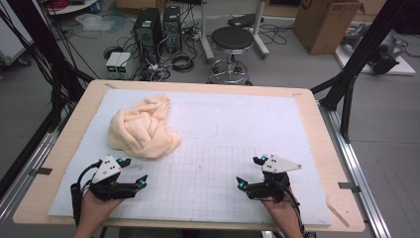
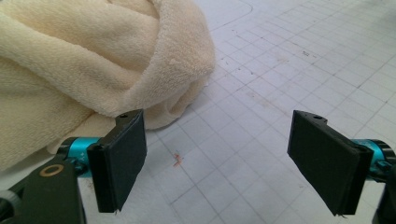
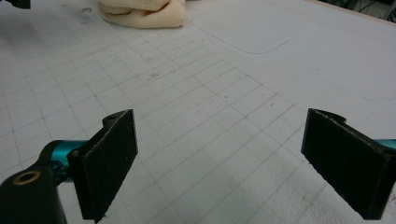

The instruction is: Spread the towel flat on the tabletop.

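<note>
Towel [image 1: 143,127] lies bunched just beyond left hand-held gripper [image 1: 134,173]; both it and right hand-held gripper [image 1: 250,171] gape empty.

No readable words, brands, numbers or signs anywhere. Only a printed grid of plain lines on the white mat [image 1: 208,173], unlabelled. Dark mark on the cardboard box [image 1: 324,22] at the far right, too blurred to read.

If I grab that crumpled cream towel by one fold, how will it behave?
The cream towel lies bunched in soft, thick folds, so it will likely be floppy, unfurling and draping as it lifts. Its fluffy pile should grip well, not slip. Pushed across the white gridded mat, it would probably bunch up, not slide.
</note>
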Action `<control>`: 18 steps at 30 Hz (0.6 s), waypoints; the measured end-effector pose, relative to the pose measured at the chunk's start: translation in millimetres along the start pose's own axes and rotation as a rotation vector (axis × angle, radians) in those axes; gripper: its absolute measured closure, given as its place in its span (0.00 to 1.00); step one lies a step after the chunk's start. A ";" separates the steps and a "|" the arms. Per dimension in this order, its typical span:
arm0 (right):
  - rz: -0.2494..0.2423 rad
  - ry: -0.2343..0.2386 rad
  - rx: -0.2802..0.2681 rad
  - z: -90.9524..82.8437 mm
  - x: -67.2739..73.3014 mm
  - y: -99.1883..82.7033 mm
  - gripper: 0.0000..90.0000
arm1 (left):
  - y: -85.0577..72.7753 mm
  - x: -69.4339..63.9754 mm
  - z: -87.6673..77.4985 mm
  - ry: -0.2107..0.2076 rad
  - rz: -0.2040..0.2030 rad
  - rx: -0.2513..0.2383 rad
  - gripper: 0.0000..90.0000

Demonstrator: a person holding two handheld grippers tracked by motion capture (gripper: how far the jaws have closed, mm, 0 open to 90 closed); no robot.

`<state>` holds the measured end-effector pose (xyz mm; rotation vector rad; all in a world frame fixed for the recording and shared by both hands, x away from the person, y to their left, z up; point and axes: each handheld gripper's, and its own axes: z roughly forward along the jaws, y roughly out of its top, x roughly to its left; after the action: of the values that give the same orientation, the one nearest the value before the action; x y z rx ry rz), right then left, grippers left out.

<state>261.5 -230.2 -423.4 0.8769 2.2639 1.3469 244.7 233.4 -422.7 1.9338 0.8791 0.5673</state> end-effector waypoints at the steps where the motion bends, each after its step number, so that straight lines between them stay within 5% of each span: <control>1: 0.008 -0.001 0.003 0.1 -0.1 -0.3 0.11 | 0.3 0.0 1.0 -0.003 0.001 0.004 0.22; 18: 0.005 -0.004 -0.005 -3.0 2.4 0.1 0.11 | -0.8 -2.6 -4.0 -0.004 0.002 -0.006 0.22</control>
<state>258.0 -230.6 -421.9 0.8841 2.2558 1.3509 240.1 233.8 -421.6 1.9301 0.8722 0.5662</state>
